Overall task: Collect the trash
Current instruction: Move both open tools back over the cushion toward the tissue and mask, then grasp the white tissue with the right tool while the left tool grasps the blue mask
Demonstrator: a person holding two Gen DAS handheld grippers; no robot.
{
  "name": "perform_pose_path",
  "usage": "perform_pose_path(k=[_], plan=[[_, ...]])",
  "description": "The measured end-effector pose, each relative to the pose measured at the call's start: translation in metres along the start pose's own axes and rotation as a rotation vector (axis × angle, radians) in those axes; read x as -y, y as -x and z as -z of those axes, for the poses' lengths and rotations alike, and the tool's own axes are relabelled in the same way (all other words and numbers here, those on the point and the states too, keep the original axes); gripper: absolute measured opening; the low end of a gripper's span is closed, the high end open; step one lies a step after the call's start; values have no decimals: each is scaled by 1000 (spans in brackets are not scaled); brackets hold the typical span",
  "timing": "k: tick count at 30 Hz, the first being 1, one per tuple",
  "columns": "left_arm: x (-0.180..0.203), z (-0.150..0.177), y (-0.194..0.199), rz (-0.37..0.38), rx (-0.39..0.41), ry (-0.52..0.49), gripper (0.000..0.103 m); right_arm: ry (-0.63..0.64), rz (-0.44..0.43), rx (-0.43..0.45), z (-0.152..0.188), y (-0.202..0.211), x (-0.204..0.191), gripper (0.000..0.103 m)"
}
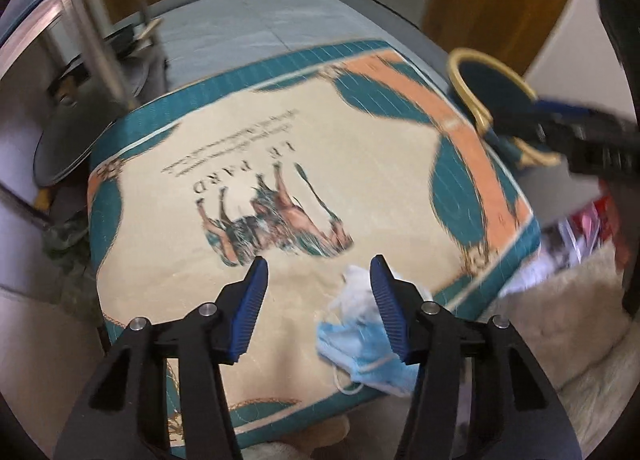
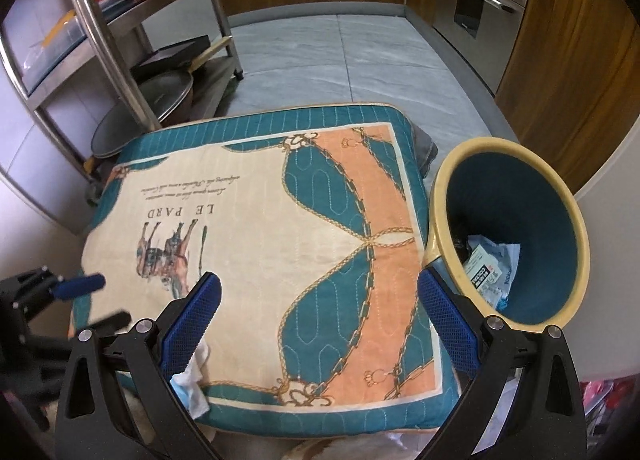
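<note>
A crumpled blue face mask with white tissue (image 1: 362,334) lies on the near right part of a teal, cream and orange quilted cushion (image 1: 280,164). My left gripper (image 1: 320,310) is open and empty just above the cushion, its right finger over the mask. In the right wrist view the mask and tissue (image 2: 194,382) show at the cushion's (image 2: 280,260) near left edge, partly behind my left finger. My right gripper (image 2: 320,324) is open and empty above the cushion's near edge. A yellow-rimmed teal bin (image 2: 516,236) with paper trash inside stands right of the cushion; it also shows in the left wrist view (image 1: 492,100).
A steel shelf rack (image 2: 132,40) with pans and a red bag stands at the left. Grey tile floor (image 2: 360,60), wooden cabinets and an oven lie beyond. A pale furry rug (image 1: 560,332) and red packaging (image 1: 592,220) lie near the cushion's right side.
</note>
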State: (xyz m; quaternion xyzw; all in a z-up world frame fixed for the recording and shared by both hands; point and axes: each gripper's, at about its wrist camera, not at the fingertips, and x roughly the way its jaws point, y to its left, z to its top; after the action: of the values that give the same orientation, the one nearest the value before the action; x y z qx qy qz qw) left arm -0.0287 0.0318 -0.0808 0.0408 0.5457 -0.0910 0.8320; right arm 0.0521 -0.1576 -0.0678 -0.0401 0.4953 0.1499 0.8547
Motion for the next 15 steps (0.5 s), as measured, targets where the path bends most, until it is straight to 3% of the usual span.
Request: perform_pose_path(k=[6,8,9,15], plan=[[10,9,-20,-38,-94,-87,27,-1,-6,-9,-2,-4,-1,98],[9,10,-27,-47,-111,-84,8,2,-16,-15,-2,-6,-3,98],[8,9,-30,-44,-115,-84,3,7,-24,-19,-1,-6,-4,98],[3,-3,-16,-64,-25,-56,1,60,-39,-39,5,-9,-15,98]])
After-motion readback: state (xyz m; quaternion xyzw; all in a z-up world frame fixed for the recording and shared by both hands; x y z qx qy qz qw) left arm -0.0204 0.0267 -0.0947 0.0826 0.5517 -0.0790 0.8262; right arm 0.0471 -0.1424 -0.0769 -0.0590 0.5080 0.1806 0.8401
